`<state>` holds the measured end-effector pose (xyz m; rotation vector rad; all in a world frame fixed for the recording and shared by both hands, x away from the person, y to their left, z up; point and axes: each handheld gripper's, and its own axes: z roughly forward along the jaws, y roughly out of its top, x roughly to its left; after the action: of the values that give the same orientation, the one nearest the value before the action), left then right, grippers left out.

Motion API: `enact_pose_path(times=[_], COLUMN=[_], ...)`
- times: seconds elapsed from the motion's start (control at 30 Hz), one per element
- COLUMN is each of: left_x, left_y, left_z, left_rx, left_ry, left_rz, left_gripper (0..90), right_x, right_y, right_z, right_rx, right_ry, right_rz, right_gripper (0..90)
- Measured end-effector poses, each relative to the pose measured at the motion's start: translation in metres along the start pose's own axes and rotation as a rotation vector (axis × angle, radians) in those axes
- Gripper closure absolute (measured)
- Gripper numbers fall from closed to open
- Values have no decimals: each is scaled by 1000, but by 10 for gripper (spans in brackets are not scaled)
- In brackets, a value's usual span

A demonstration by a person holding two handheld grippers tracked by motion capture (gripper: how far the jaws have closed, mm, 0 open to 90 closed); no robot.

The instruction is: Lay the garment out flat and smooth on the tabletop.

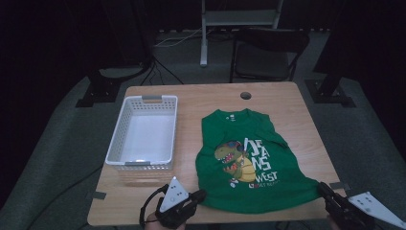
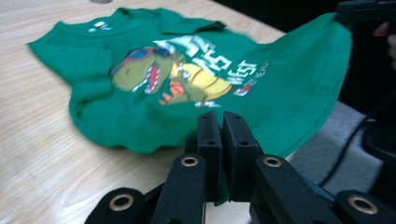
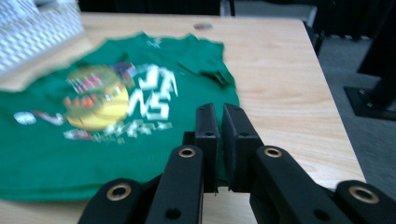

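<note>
A green T-shirt (image 1: 249,153) with a dinosaur print lies face up on the wooden table (image 1: 287,103), collar toward the far side. My left gripper (image 1: 201,195) is shut on the shirt's near left hem corner. In the left gripper view its jaws (image 2: 220,116) are pressed together with green cloth (image 2: 140,79) pinched between them. My right gripper (image 1: 323,188) is shut on the near right hem corner, and its own view shows the jaws (image 3: 219,109) closed on the shirt (image 3: 93,140). The hem hangs lifted between the two grippers, with the right gripper (image 2: 364,9) holding the far raised corner.
An empty white plastic basket (image 1: 115,139) stands on the table's left side, beside the shirt, and its wall (image 3: 37,28) also appears in the right gripper view. A round cable hole (image 1: 245,95) sits near the table's far edge. A dark chair (image 1: 265,52) stands behind the table.
</note>
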<state>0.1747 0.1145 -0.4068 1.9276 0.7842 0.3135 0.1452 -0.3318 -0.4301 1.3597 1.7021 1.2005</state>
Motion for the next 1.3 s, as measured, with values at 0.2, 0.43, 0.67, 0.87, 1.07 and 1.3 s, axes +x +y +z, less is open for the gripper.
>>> enact_pose_path(times=[0.2,0.43,0.67,0.87,1.07,1.3], left_x=[1,8,17,20,22,26], left_y=[2,0,-3,-7,-11,-15], left_z=[-11,-1,5,9,11,16], left_rx=[-17,46,-9,-17,-19,-26], left_ry=[-56,109,219,208,208,264], left_rz=[-2,-2,-41,-41,-34,-25], left_gripper=[748,279,277,277,277,177], right_x=[-9,-18,-13,-11,-11,-7], right_y=[-1,-4,-5,-3,1,10], right_z=[-16,0,9,15,19,26], right_rx=[-114,-16,-13,-4,0,9], right_ry=[7,-21,-54,-43,-35,-50], right_rz=[81,138,140,136,129,116], right_gripper=[486,185,184,184,184,184])
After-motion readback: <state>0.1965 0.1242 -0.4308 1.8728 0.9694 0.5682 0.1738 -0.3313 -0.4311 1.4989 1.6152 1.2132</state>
